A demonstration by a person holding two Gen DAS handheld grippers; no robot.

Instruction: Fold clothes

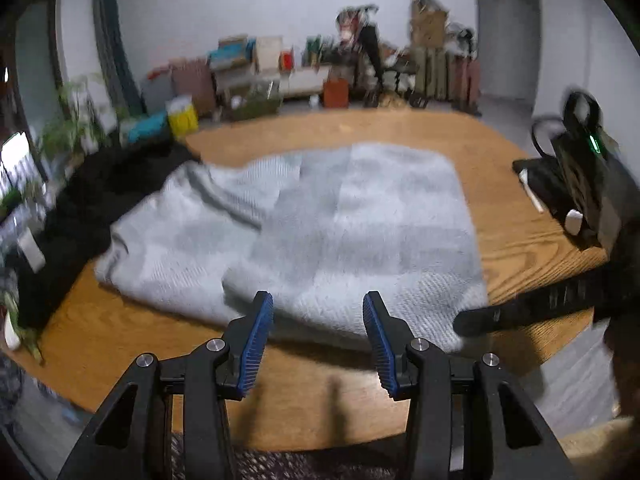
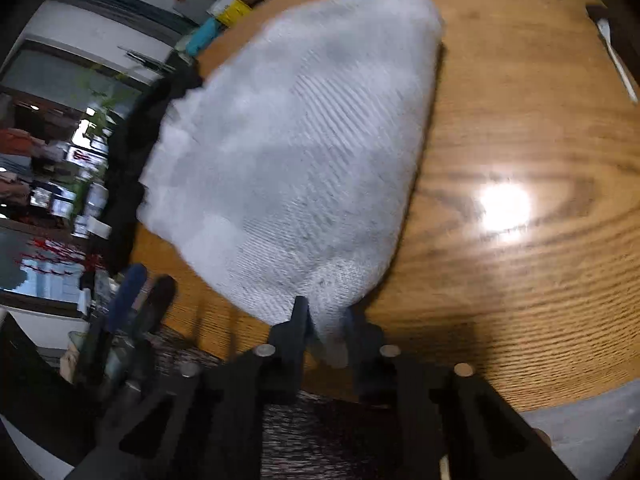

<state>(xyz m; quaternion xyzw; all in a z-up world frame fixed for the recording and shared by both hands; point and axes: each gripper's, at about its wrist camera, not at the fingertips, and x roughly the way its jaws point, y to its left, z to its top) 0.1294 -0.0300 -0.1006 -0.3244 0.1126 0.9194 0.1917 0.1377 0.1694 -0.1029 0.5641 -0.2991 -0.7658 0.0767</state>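
A light grey knitted garment (image 1: 320,224) lies spread on the round wooden table (image 1: 520,240), partly folded over itself. My left gripper (image 1: 318,316) hovers open just short of its near edge, blue pads apart with nothing between them. The right gripper's finger (image 1: 500,316) reaches the garment's near right corner in that view. In the right wrist view my right gripper (image 2: 326,320) is shut on the near corner of the grey garment (image 2: 300,152), and the cloth bunches between the fingers. The left gripper (image 2: 136,292) shows at the lower left there.
A black cloth (image 1: 92,200) lies on the table's left side beside the grey garment. A black stand with cables (image 1: 572,176) sits at the right edge. Plants (image 1: 72,120) and cluttered boxes (image 1: 240,72) line the floor beyond. Bare wood (image 2: 520,200) extends right of the garment.
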